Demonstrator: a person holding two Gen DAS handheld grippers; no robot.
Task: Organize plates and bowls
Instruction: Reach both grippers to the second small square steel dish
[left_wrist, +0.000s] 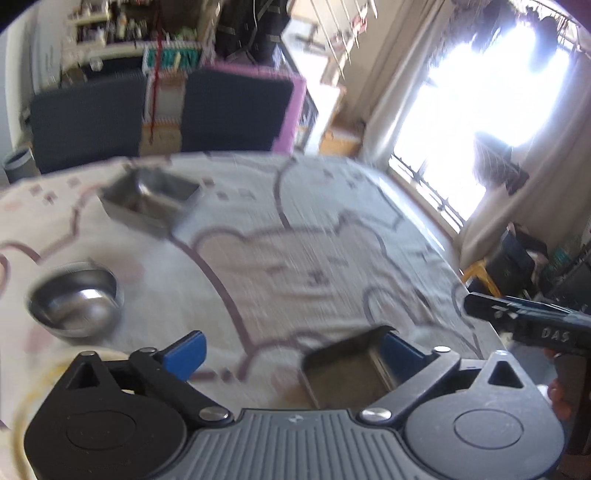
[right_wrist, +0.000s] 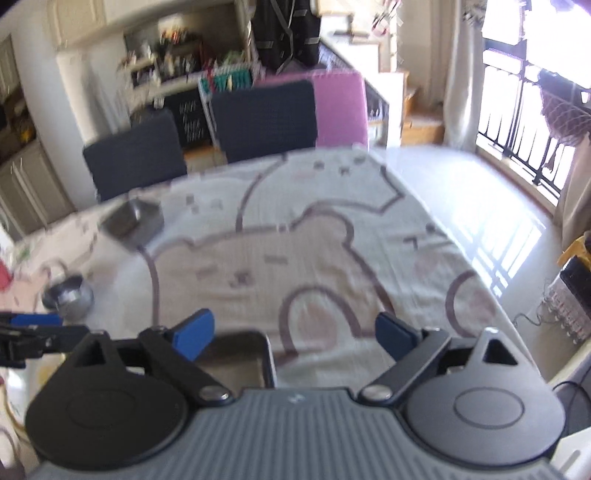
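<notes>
A flat rectangular steel tray (left_wrist: 343, 373) lies on the bear-patterned cloth just under my left gripper (left_wrist: 293, 350), close to its right pad. That gripper is open and its pads touch nothing. The same tray (right_wrist: 240, 358) sits below the left pad of my right gripper (right_wrist: 295, 339), which is also open and empty. A round steel bowl (left_wrist: 75, 299) (right_wrist: 68, 295) stands to the left. Further back on the left is a deep rectangular steel pan (left_wrist: 151, 201) (right_wrist: 133, 219). The other gripper shows at each view's edge (left_wrist: 517, 317) (right_wrist: 29, 332).
A pale round rim (left_wrist: 33, 373) shows at the lower left. Two dark chairs (right_wrist: 266, 118) and a pink board (right_wrist: 341, 107) stand behind the far table edge. The table's right edge (right_wrist: 517, 325) drops off toward a bright window with railings.
</notes>
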